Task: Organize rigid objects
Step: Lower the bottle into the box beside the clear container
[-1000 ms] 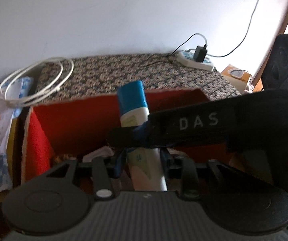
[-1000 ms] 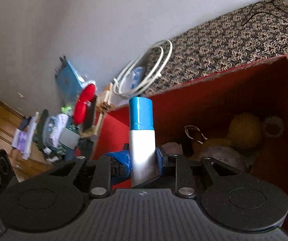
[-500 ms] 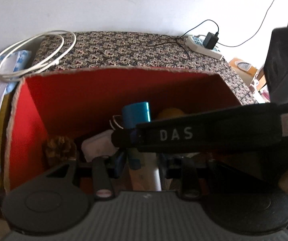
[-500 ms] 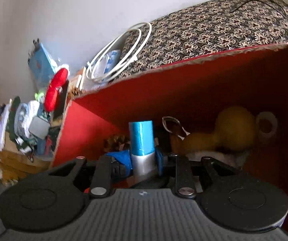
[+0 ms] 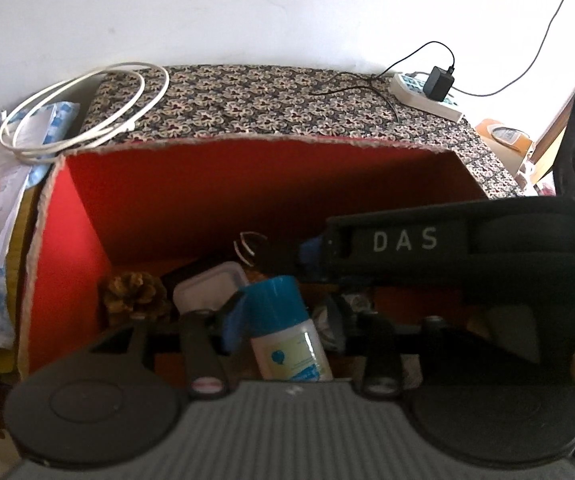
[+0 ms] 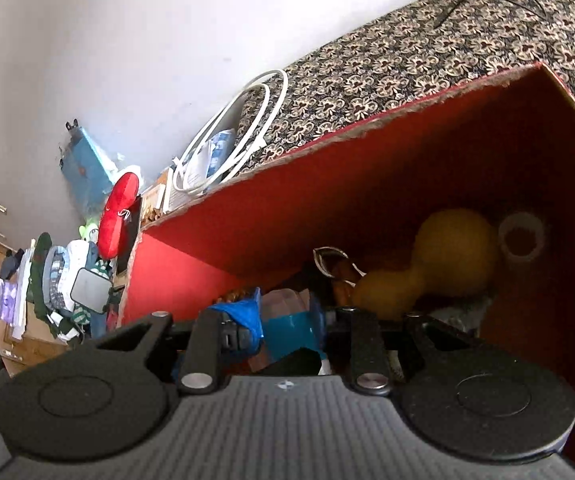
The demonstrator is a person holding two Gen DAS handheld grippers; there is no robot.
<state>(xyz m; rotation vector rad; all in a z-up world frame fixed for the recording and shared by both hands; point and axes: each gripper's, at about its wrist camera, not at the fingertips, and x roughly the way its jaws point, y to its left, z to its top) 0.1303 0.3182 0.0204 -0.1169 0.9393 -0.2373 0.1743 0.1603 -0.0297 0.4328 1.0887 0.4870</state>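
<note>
Left wrist view: your left gripper (image 5: 283, 320) sits low inside the red cardboard box (image 5: 207, 200). Its jaws are opening, and the white plastic bottle with a blue cap (image 5: 283, 332) lies between them, cap toward the box's back wall, long axis along the fingers.

Right wrist view: your right gripper (image 6: 287, 322) has the bottle's blue cap (image 6: 287, 330) between its fingers, apparently gripped. It reads as the holding hand, so the left can back straight out.

Right hand-held gripper (image 6: 287, 320) low inside the red cardboard box (image 6: 367, 184)

Its blue-padded jaws flank a blue-capped bottle (image 6: 287, 330); a yellow gourd-shaped object (image 6: 439, 264) and a white tape roll (image 6: 521, 240) lie at the far right.
</note>
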